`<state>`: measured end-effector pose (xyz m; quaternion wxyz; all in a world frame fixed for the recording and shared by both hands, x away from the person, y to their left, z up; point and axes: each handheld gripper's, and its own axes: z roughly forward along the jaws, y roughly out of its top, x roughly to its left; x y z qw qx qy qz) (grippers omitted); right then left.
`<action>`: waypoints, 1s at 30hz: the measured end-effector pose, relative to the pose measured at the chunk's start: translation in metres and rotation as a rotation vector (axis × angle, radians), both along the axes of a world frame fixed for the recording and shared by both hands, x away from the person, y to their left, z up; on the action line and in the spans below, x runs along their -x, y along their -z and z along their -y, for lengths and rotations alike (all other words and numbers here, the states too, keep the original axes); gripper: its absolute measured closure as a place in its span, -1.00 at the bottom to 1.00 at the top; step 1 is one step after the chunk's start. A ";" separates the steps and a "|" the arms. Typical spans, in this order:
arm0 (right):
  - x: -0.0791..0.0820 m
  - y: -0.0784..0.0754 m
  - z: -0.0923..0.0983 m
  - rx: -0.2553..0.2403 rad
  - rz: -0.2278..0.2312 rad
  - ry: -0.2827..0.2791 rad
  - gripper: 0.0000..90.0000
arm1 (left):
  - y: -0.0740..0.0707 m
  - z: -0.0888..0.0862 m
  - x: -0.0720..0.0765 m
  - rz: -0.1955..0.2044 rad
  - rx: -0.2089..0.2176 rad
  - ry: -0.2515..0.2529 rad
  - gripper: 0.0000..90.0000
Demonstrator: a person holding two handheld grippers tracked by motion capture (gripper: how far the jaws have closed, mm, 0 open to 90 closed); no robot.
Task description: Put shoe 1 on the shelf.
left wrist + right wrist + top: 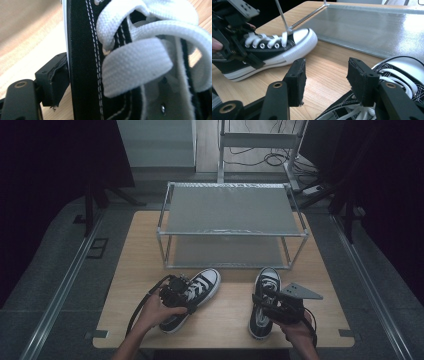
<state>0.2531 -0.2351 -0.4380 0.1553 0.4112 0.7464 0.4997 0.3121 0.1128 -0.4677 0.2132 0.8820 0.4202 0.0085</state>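
From the high view I'm watching the left gripper (176, 292) sitting on the black canvas sneaker with white laces and toe cap (197, 295), whose long axis is running diagonally toward the grey metal two-tier rack (232, 231); the second, matching black sneaker (264, 301) is lying under the right gripper (277, 306)

In the left gripper view one pad (56, 75) is pressing the sneaker's laced collar, so I'm reading it as clenched on that sneaker

In the right gripper view the jaws are standing apart, grasping nothing, just above the second sneaker's collar
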 end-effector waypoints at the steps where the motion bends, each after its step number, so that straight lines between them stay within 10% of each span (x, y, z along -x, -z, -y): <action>1: 0.000 0.000 0.000 -0.001 -0.001 0.001 0.09 | -0.003 -0.002 0.000 0.005 0.020 0.001 -0.63; 30: -0.002 -0.001 0.008 -0.020 0.000 0.033 0.09 | -0.070 0.017 -0.008 0.094 0.154 0.099 -0.63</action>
